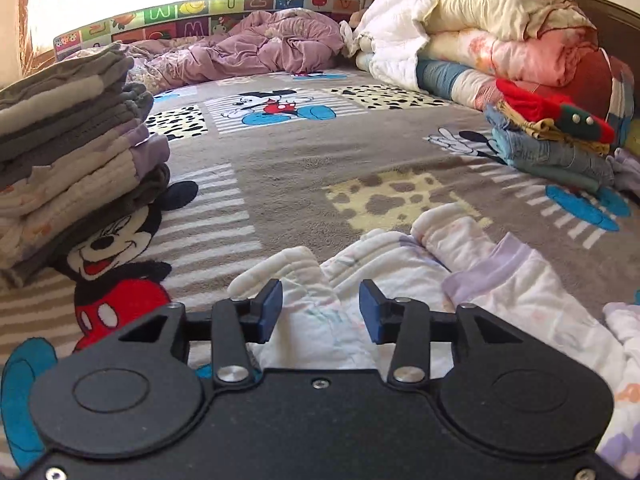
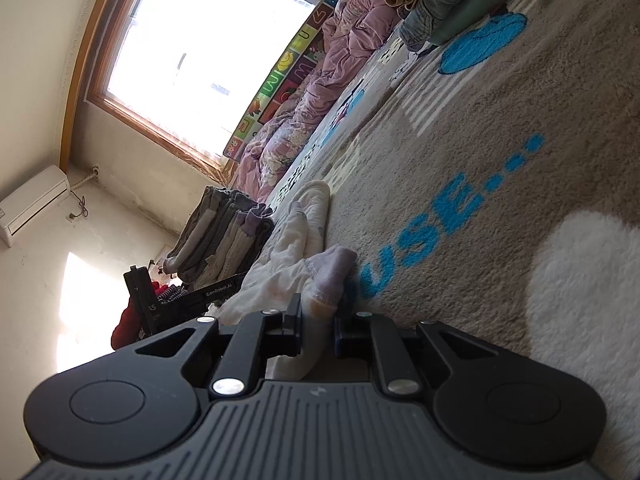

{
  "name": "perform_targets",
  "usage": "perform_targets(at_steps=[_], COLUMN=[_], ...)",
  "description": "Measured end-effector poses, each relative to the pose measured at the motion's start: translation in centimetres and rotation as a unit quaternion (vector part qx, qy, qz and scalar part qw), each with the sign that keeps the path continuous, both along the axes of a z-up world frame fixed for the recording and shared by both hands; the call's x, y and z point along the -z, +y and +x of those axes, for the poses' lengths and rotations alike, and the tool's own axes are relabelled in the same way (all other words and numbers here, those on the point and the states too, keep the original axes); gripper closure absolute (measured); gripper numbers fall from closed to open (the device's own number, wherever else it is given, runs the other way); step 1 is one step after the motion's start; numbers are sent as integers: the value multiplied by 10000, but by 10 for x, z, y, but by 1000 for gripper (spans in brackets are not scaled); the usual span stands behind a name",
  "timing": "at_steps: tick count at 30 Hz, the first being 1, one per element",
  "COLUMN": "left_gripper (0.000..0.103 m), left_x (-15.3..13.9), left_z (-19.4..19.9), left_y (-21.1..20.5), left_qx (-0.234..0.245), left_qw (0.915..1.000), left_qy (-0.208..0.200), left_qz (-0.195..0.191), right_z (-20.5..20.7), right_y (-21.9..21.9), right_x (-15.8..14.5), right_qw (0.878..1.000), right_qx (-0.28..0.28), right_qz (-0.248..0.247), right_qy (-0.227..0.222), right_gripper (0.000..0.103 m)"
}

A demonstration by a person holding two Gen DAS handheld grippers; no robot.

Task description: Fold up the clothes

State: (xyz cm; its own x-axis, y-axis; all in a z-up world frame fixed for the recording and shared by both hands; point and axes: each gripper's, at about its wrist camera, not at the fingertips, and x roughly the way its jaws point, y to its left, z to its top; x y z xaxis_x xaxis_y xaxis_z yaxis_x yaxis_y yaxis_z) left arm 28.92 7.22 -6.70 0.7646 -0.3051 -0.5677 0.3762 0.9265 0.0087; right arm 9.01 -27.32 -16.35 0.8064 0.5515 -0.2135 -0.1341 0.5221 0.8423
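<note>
A: Where's the garment being folded?
B: The white quilted cotton child's garment with pale lilac cuffs (image 1: pixel 420 280) lies crumpled on the grey plush cartoon-mouse blanket (image 1: pixel 304 168) that covers the bed, right in front of both tools

A: And the left gripper (image 1: pixel 320 312)?
B: Its blue pads (image 1: pixel 269 310) stand apart with white cloth showing between them; neither pad presses on the fabric, so it's open over the garment

A: The right gripper (image 2: pixel 318 330)?
B: Clamped on a lilac-edged end of the same garment (image 2: pixel 320 280); the cloth is pinched between its closed jaws, low against the blanket (image 2: pixel 500 152). Its camera view is rolled over, so the bed runs up the right side

A: What else is on the bed?
B: A tall stack of folded grey, cream and lilac clothes (image 1: pixel 68 152) at the left, resting on the blanket. To the right, a smaller pile with blue denim under a red knitted piece (image 1: pixel 548 136). Behind that, rolled quilts in white, pink and cream (image 1: pixel 480 40), and a crumpled mauve duvet (image 1: pixel 260 48) near the colourful alphabet-printed board (image 1: pixel 180 20) under the bright window (image 2: pixel 192 48)

A: Does the left tool show in the right camera?
B: Yes, a black body (image 2: pixel 176 300) beside the tall stack (image 2: pixel 224 236)
</note>
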Motion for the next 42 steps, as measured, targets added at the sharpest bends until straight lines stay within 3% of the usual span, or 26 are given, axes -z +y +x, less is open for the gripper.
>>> perform_targets(at_steps=[3,7,9,10,14,18,25,31,42], left_gripper=[60,60,51,41,31,30,30,30,30], left_x=[-14,-27,-29,-31,-24,-4,24,30,34], left_z=[-40,-105,-142,-160,-222,-249,-244,-242,-241], left_y=[12,16,18,19,10,-7,-11,-4,21], left_qx=[-69,393,806,1013,1672,1973,2079,2301,2497], left_qw=[9997,9976,9935,9907,9823,9792,9781,9729,9658], left_qy=[-128,-301,-372,-407,-550,-443,-66,122,343], left_qz=[-219,-492,-707,-814,-642,-185,38,-172,-611], right_z=[-4,-7,-10,-11,-12,-12,-5,30,103], right_y=[-2,-2,-2,-2,4,14,49,94,183], right_x=[-7,-18,-25,-29,-47,-68,-123,-158,-160], right_qw=[9999,9993,9991,9990,9990,9988,9973,9927,9814], right_qx=[58,95,151,173,286,403,308,122,-448], right_qz=[39,71,87,102,133,116,-524,-1116,-1864], right_qy=[-153,-350,-376,-389,-327,-235,-419,-446,-101], right_gripper=[87,87,87,87,87,87,87,87,87])
